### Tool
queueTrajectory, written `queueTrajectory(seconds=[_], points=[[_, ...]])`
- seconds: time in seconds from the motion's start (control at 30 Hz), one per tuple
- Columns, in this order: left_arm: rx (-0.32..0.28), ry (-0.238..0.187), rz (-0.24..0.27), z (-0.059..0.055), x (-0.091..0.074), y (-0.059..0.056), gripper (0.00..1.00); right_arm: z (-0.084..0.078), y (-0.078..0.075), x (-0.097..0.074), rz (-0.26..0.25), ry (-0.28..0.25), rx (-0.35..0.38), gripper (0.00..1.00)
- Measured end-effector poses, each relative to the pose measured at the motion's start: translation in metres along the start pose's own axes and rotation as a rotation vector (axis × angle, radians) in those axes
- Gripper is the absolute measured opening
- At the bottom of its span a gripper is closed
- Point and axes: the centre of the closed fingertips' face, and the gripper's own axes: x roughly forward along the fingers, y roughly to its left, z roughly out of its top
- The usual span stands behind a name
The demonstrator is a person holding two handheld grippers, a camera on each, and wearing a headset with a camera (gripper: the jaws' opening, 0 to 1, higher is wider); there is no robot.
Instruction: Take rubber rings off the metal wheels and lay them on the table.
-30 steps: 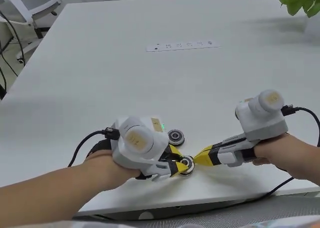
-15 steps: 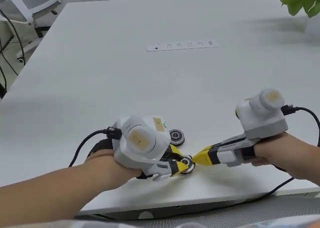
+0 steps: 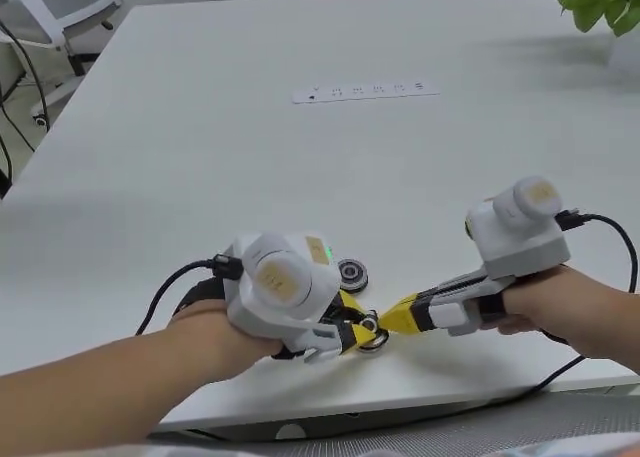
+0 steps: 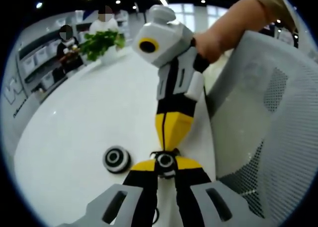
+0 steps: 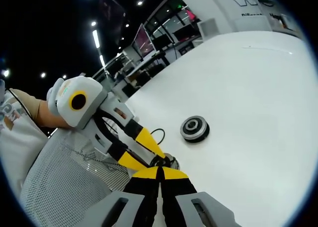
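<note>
Right gripper (image 3: 392,322) has edged in on the wheel (image 3: 371,329) that the left gripper (image 3: 350,335) clamps near the table (image 3: 300,157) edge, jaws together at its rubber ring (image 4: 165,153); stripping underway, next peel it clear; 1 other wheel (image 3: 352,273) waits

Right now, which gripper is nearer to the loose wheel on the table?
Left. The left gripper lies beside the loose wheel, its jaws shut on the other wheel; the right gripper points in from farther off.

Two metal wheels (image 3: 351,274) (image 3: 373,330), two claws (image 3: 361,329) (image 3: 386,323), one power strip (image 3: 365,91)
</note>
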Motion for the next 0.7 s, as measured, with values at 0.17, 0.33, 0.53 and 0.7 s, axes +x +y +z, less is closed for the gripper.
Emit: queueTrajectory(seconds=[0.17,0.33,0.53,0.7], points=[[0.002,-0.001,0.001,0.0,0.0001,-0.0002,0.12,0.0026,0.0038,0.001,0.022,-0.009,0.006,0.0],[-0.005,-0.008,0.0,0.0003,0.0,-0.0003,0.12,0.0005,0.007,0.0023,0.033,0.005,-0.01,0.0],[0.0,-0.014,0.004,0.0008,0.0,-0.0004,0.12,0.0014,0.0011,-0.0015,0.014,-0.014,0.002,0.0],[0.002,-0.011,-0.002,0.0009,0.0002,-0.0003,0.13,0.0018,0.0004,-0.0017,0.008,-0.014,-0.004,0.0]])
